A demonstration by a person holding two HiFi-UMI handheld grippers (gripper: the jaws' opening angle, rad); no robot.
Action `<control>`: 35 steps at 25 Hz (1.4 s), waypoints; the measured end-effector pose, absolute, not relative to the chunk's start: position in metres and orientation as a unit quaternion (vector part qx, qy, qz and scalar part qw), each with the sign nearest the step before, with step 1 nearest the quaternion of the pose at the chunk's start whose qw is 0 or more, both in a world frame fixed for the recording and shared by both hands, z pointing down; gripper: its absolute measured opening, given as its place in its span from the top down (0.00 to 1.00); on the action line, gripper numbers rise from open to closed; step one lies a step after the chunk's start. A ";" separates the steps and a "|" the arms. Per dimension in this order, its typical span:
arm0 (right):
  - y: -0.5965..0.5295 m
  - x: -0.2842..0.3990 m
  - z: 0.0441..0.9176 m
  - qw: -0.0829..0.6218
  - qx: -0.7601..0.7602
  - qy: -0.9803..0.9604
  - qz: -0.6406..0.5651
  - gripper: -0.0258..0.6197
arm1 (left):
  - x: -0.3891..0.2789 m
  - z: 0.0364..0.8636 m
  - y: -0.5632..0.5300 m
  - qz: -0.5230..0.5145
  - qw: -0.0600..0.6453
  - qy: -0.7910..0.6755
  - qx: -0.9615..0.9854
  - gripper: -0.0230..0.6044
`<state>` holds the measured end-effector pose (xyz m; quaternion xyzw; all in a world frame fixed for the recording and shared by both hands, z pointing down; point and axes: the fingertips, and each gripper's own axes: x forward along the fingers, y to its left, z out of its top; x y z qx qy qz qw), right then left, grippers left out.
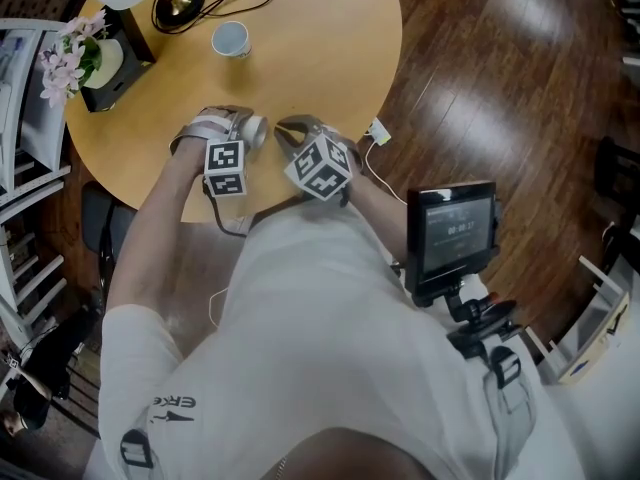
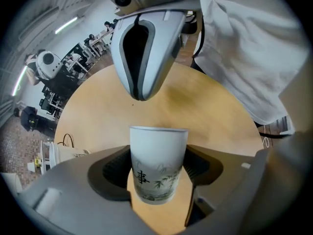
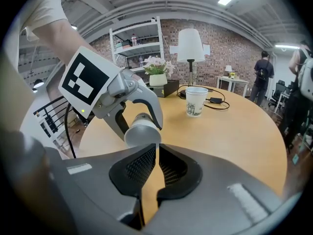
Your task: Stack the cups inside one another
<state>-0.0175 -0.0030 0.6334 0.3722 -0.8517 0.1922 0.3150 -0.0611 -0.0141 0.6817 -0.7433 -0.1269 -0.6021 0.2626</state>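
Observation:
A white paper cup with a bamboo print (image 2: 157, 153) lies on its side between the pads of my left gripper (image 2: 159, 180), which is shut on it. The cup's open mouth (image 3: 142, 131) faces my right gripper. In the head view this cup (image 1: 256, 130) hangs just over the near part of the round wooden table (image 1: 330, 58), with the left gripper (image 1: 248, 133) pointing steeply down. My right gripper (image 3: 157, 148) is shut and empty, a short way right of the held cup (image 1: 292, 130). A second cup (image 1: 231, 39) stands upright farther back on the table (image 3: 196, 102).
A lamp base with its black cable (image 1: 178, 3) and a dark box of pink flowers (image 1: 95, 63) stand at the table's far left. A white plug (image 1: 378, 133) lies at the right edge. A screen on a stand (image 1: 455, 233) sits off the table. People stand in the background (image 3: 264, 72).

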 end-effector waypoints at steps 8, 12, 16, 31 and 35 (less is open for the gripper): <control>-0.016 -0.009 0.629 0.319 0.379 -0.849 0.184 0.91 | -0.051 0.667 -0.023 -0.547 0.190 -0.018 -0.815 0.45; -0.028 -0.004 0.620 0.317 0.386 -0.848 0.179 0.91 | -0.046 0.649 -0.038 -0.496 0.144 0.066 -0.854 0.45; -0.043 0.005 0.608 0.307 0.400 -0.845 0.179 0.91 | -0.042 0.626 -0.053 -0.429 0.100 0.148 -0.886 0.46; -0.099 0.007 0.501 0.231 0.437 -0.863 0.101 0.92 | -0.041 0.487 -0.110 -0.102 -0.039 0.383 -0.917 0.46; -0.116 0.012 0.459 0.164 0.471 -0.863 0.077 0.93 | -0.050 0.451 -0.123 -0.032 -0.062 0.420 -0.905 0.46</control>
